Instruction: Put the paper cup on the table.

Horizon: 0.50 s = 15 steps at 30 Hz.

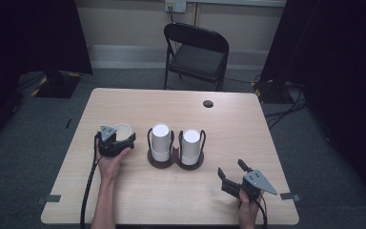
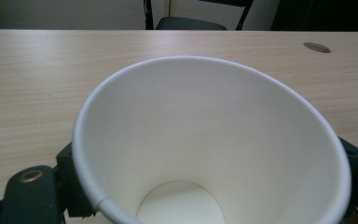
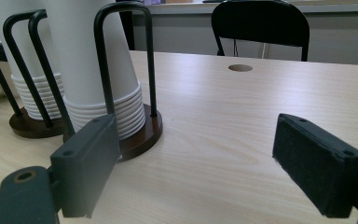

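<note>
Nearest in the left gripper view gapes the mouth of a white paper cup [image 2: 209, 140], upright and empty, pinched at its wall between the left gripper's jaws.

In the high view, the left gripper [image 1: 116, 139] holds that cup just left of the cup holder [image 1: 175, 162], whose two stacks stand upside down; it is clearly the nearer hand.

In the right gripper view, the right gripper [image 3: 209, 161] hangs spread and empty, with the holder far-left. No writing is readable anywhere.

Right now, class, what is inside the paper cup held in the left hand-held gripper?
Nothing: the paper cup shows bare white walls and a clean bottom. The nearest edge of its bottom is cut off.
</note>
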Available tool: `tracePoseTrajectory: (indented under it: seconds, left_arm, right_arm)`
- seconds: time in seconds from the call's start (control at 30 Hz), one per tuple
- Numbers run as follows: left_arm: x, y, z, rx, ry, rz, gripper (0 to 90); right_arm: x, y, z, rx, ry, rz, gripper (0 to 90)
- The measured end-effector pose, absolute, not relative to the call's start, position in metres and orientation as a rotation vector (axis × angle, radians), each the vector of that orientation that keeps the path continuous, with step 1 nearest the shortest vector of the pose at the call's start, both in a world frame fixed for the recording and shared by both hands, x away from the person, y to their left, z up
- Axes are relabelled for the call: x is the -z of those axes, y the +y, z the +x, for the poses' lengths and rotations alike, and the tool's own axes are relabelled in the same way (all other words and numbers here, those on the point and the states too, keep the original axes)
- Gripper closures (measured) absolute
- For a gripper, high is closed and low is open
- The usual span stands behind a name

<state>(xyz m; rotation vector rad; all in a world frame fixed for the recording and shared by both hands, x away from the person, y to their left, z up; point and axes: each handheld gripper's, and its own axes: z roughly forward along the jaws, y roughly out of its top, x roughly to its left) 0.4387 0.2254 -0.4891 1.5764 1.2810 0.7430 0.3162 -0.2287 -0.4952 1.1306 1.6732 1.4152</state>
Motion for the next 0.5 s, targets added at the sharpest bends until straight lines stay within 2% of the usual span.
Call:
tracePoseTrajectory:
  seconds: [0.5]
  left_arm:
    - [0.492, 0.231, 0.424, -0.752, 1.288, 1.559, 15.6]
  right_arm:
    - [0.495, -0.229, 0.316, -1.413, 1.674, 1.134, 14.0]
